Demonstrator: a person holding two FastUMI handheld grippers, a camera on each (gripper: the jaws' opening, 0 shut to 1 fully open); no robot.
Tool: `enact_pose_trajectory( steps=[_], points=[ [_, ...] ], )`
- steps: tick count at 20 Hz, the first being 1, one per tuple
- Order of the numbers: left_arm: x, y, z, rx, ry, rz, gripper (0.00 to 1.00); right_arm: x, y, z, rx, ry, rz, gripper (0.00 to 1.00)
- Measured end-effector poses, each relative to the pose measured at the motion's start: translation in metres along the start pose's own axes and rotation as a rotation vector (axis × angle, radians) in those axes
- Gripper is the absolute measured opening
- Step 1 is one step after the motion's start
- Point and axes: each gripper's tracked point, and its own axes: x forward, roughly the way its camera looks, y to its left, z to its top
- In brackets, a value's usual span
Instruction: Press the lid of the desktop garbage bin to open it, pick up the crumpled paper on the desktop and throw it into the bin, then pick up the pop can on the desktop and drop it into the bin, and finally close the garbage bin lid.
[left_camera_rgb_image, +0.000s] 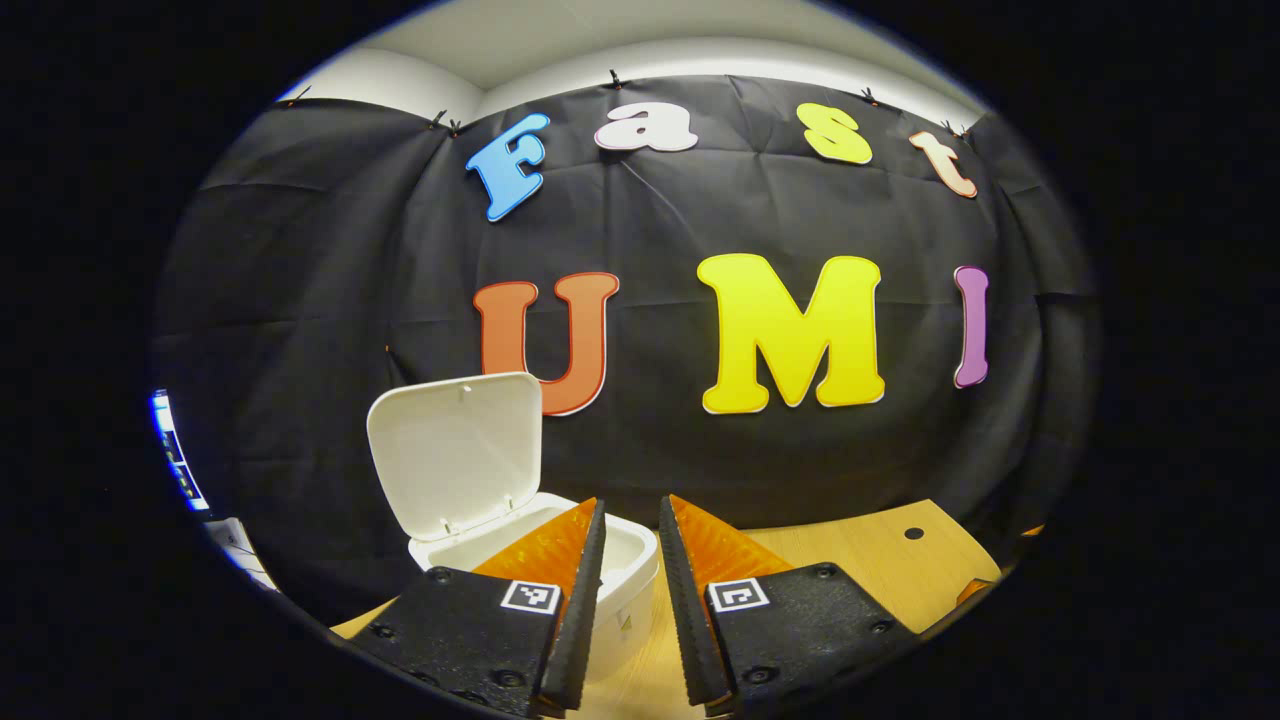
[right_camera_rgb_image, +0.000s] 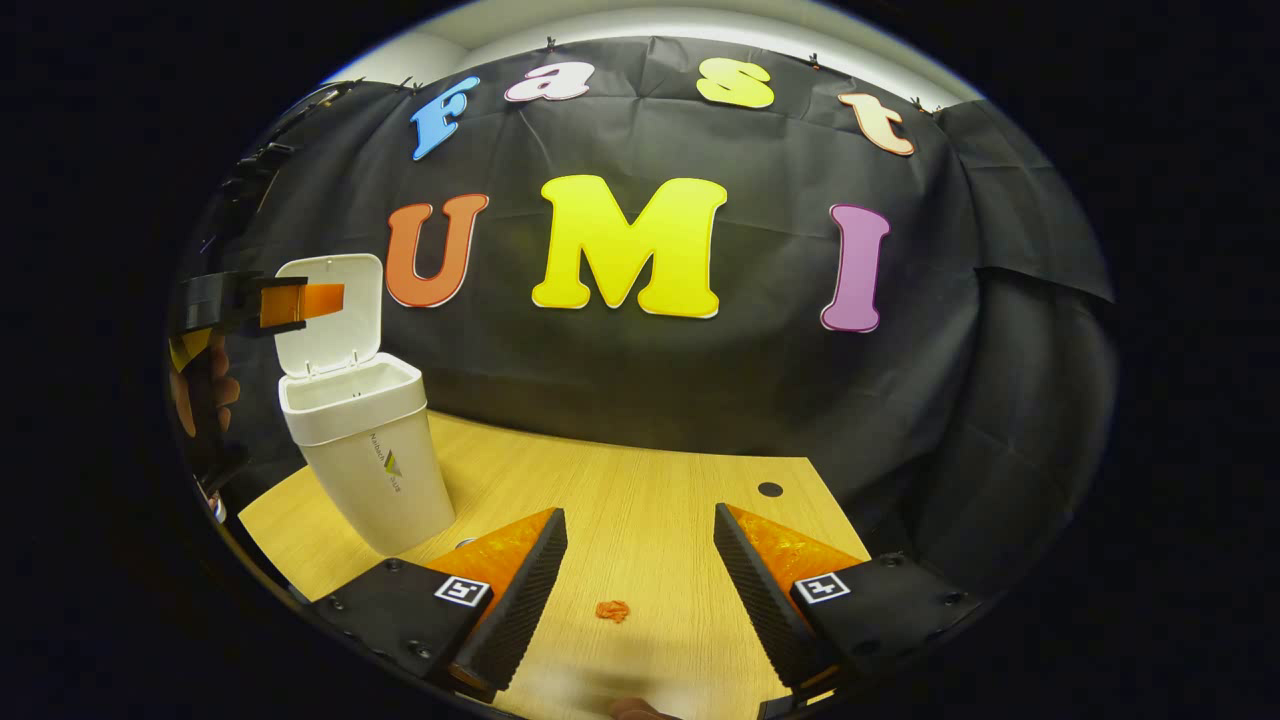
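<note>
Bin (left_camera_rgb_image: 630, 575) and lid (left_camera_rgb_image: 455, 450) sit at the lower left of the left gripper view, where we look down from above: the white lid stands upright, swung back on its hinge, and the bin's open mouth lies just behind our left finger. Further right, at the bottom centre, our left gripper (left_camera_rgb_image: 632, 520) has its two fingers close together with only a slim gap between them, and nothing is held there. Beyond them, at the lower right, runs the wooden table (left_camera_rgb_image: 860, 555) with a small dark hole (left_camera_rgb_image: 914, 533) in its top.

In the right gripper view we start at the far left edge, where the left gripper (right_camera_rgb_image: 325, 298) pokes in level with the raised lid (right_camera_rgb_image: 330, 310), a hand (right_camera_rgb_image: 200, 385) below it; from here we cannot tell how far its fingers are parted. Just right of that stands the white bin (right_camera_rgb_image: 375, 470) on the table (right_camera_rgb_image: 640, 490), lid up, mouth open. At the bottom centre our right gripper (right_camera_rgb_image: 640, 525) is spread wide and holds nothing. Between its fingers, low in the frame, a small orange crumpled scrap (right_camera_rgb_image: 612, 610) lies on the wood, touching neither finger. To the upper right of it we see the same dark hole (right_camera_rgb_image: 770, 489) in the tabletop.
</note>
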Motion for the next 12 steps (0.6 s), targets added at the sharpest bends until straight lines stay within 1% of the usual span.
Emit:
enact_pose_trajectory(
  steps=[1,2,3,5,6,7,9,12],
  points=[
    [-0.004,-0.002,-0.007,0.009,0.009,-0.008,0.51,-0.002,0.001,-0.004,-0.007,0.005,0.001,0.94],
    [-0.009,-0.004,-0.014,0.015,0.017,-0.014,0.56,-0.004,0.001,-0.006,-0.012,0.010,0.003,0.94],
    [-0.014,-0.006,-0.019,0.020,0.024,-0.020,0.54,-0.004,0.002,-0.009,-0.014,0.016,0.005,0.94],
    [-0.023,-0.010,-0.032,0.014,0.045,-0.032,0.79,-0.003,0.004,-0.014,-0.024,0.026,0.010,0.94],
    [-0.027,-0.013,-0.038,0.010,0.058,-0.039,0.83,-0.001,0.004,-0.018,-0.034,0.032,0.011,0.93],
    [-0.031,-0.015,-0.046,0.008,0.073,-0.042,0.88,0.001,0.005,-0.021,-0.040,0.040,0.014,0.94],
    [-0.038,-0.024,-0.060,0.009,0.105,-0.070,0.92,0.008,0.007,-0.031,-0.048,0.066,0.019,0.94],
    [-0.047,-0.037,-0.078,0.017,0.120,-0.127,0.93,0.020,0.009,-0.047,-0.053,0.104,0.025,0.94]
  ],
)
